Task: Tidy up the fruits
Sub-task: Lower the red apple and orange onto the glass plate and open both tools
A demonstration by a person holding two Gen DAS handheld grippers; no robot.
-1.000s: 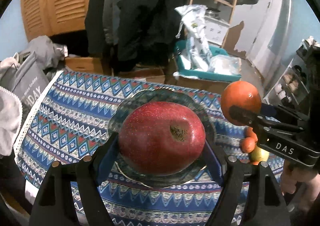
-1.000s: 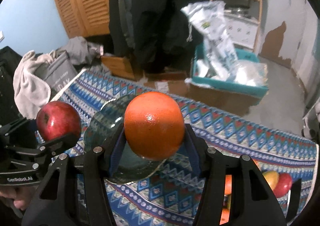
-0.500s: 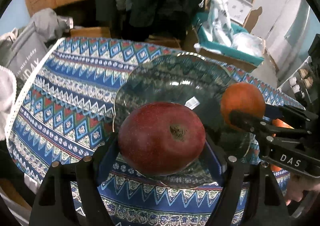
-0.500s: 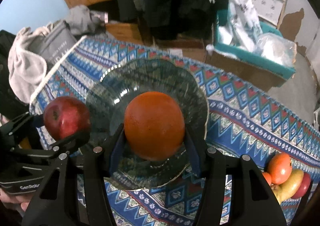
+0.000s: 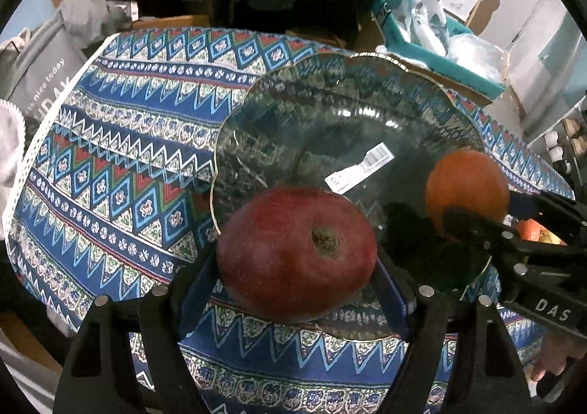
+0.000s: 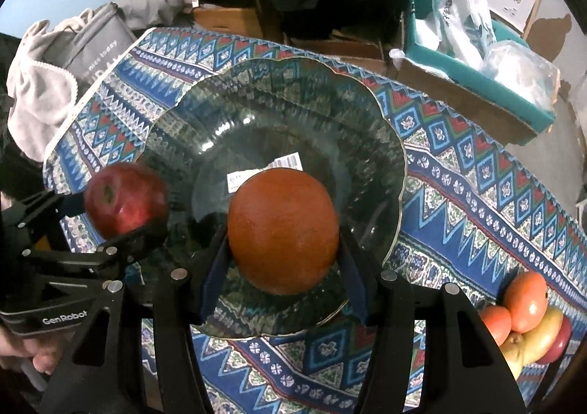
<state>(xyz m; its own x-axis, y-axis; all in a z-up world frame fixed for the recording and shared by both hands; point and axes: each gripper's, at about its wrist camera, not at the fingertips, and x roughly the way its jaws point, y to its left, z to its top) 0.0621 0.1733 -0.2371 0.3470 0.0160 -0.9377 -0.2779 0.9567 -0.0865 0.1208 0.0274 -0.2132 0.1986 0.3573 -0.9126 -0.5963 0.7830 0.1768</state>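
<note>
Two fruits hang over your glass plate (image 6: 389,142), apple (image 5: 297,252) pinched in the left gripper (image 5: 297,267), orange (image 6: 282,234) in the right gripper (image 6: 282,249); lower both, then spread the jaws.

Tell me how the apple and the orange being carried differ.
The apple is dark red with a brown calyx pit showing; the orange is plain orange and rounder. The apple sits in the left gripper, the orange in the right gripper. Both are clamped over the glass plate.
</note>
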